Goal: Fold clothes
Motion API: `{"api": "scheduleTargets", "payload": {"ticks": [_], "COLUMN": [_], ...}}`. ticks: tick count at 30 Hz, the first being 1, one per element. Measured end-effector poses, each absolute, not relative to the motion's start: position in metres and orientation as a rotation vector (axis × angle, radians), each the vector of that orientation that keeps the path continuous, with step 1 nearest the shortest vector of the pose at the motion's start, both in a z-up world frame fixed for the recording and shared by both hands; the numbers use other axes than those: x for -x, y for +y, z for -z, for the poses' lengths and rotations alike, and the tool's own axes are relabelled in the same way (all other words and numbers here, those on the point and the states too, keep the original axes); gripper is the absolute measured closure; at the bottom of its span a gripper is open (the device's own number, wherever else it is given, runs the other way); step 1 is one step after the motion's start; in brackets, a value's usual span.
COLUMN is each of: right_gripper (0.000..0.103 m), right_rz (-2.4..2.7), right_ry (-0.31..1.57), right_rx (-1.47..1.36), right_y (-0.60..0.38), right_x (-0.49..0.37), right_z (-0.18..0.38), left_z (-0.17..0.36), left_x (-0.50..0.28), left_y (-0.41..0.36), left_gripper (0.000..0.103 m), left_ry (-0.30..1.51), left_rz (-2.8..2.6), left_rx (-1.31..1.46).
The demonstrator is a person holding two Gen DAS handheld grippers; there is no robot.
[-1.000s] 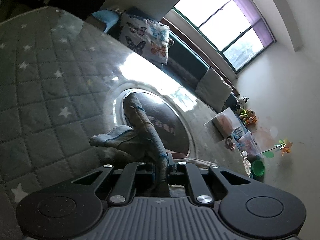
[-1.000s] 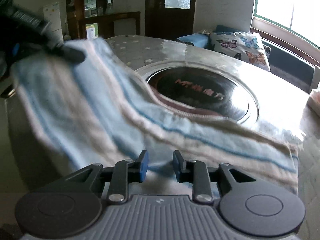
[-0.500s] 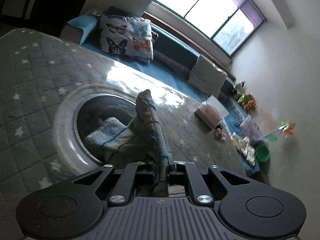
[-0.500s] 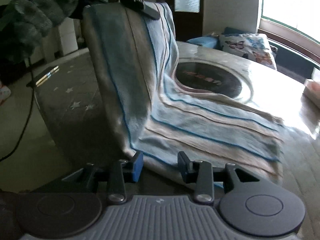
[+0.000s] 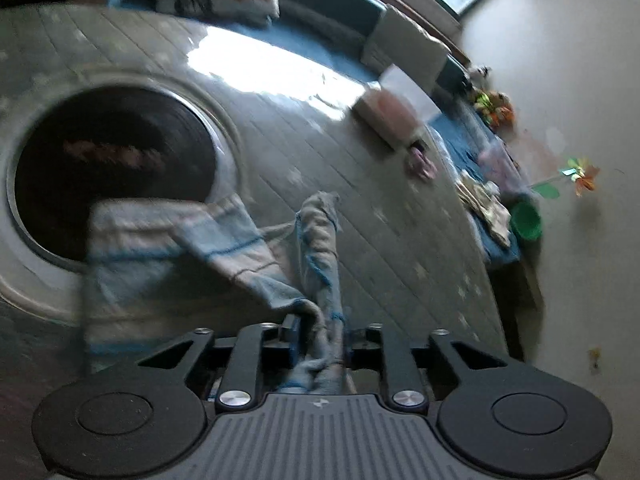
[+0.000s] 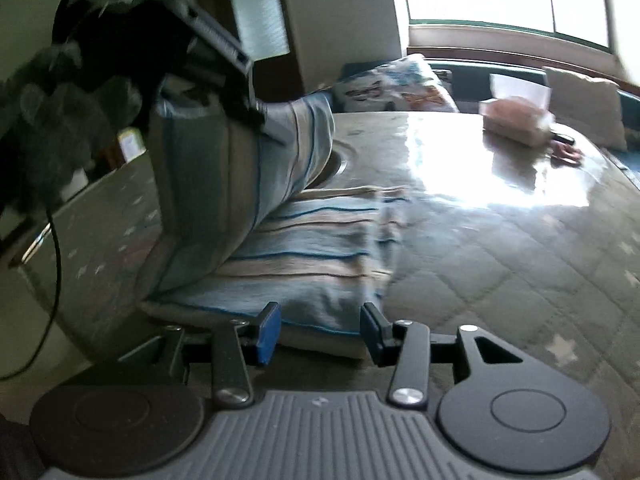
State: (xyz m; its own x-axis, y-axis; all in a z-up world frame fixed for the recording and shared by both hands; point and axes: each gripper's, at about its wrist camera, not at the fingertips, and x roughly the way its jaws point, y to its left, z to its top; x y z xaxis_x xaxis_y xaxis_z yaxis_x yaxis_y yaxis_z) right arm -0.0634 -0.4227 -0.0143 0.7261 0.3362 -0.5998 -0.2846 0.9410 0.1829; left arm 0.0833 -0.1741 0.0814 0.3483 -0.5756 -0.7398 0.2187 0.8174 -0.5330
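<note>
**Two grippers at a half-folded striped cloth**

Two grippers work one striped cloth point(image 6: 320, 248) on a quilted, star-printed table cover point(image 6: 500, 240). Part of the cloth lies flat on the cover just ahead of the right gripper point(image 6: 318, 330), its near hem between the blue pads; the rest rises in a steep fold to the left gripper point(image 6: 240, 108), seen at upper left in the right wrist view.

From the left wrist view, a bunched ridge of the cloth point(image 5: 320, 256) runs into the left gripper point(image 5: 318, 336). Its jaws are opening, the fabric still between them; whether the pads still press on it cannot be told through the blur. The right gripper's jaws are also opening and stand apart, with the hem between them but not pinched.

Beyond the cloth sits a dark round inset point(image 5: 108, 160) in the table. Further off lie a tissue pack point(image 6: 516, 118) and a butterfly-print cushion point(image 6: 392, 84).
</note>
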Motion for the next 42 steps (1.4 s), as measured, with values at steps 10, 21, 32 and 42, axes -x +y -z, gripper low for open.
{"api": "scheduleTargets", "payload": {"ticks": [10, 21, 32, 42], "right_gripper": [0.059, 0.060, 0.072, 0.080], "right_rz": [-0.274, -0.346, -0.393, -0.360], "right_ry": [0.660, 0.611, 0.685, 0.690], "right_rx": [-0.153, -0.191, -0.080, -0.078], "right_y": [-0.458, -0.449, -0.410, -0.419], "right_x": [0.059, 0.002, -0.072, -0.075], "right_z": [0.005, -0.011, 0.016, 0.015], "left_z": [-0.087, -0.052, -0.037, -0.047], "left_x": [-0.072, -0.058, -0.049, -0.077], "left_y": [-0.167, -0.105, -0.084, -0.086], "left_gripper": [0.059, 0.057, 0.057, 0.058], "left_ry": [1.061, 1.062, 0.998, 0.940], "left_rz": [0.677, 0.538, 0.518, 0.507], "left_rx": [0.354, 0.207, 0.153, 0.183]}}
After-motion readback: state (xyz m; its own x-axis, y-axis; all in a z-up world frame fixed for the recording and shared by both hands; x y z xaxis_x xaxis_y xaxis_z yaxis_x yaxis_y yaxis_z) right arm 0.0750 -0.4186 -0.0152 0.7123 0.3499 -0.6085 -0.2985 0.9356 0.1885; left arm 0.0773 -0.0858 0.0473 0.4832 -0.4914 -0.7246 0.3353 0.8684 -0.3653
